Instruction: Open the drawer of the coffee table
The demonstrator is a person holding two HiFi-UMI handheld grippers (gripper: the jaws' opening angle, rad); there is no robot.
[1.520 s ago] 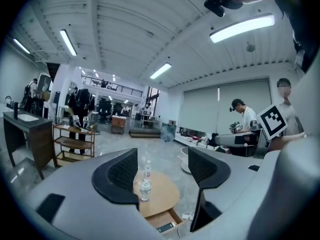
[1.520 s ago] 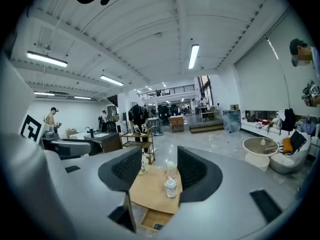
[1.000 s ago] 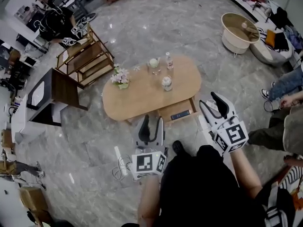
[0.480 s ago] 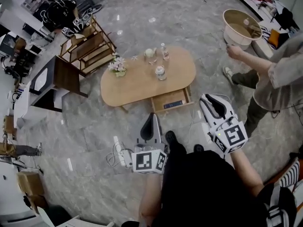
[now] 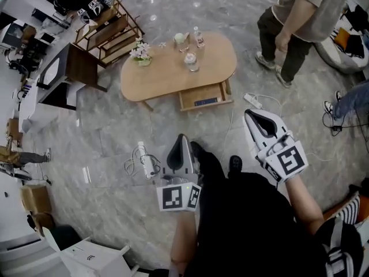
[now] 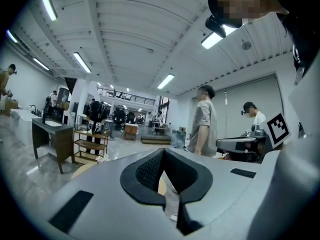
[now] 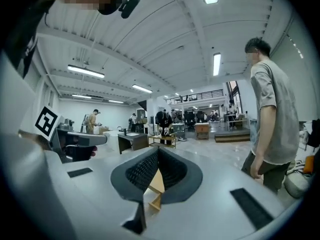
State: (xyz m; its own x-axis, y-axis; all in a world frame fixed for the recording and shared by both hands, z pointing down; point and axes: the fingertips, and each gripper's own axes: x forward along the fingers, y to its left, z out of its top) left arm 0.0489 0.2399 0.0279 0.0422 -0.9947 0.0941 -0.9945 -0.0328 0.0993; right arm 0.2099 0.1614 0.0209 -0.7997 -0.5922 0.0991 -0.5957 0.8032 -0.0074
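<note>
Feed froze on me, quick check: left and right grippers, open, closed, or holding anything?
Left gripper: closed, nothing between the jaws.
Right gripper: closed, nothing between the jaws.

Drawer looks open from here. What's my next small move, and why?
Probably none toward the coffee table: just hold both grippers off. The drawer stands pulled out of it, so the job looks done. The left gripper and right gripper are shut, empty and well clear of it, and a person stands near the table's right end.
</note>
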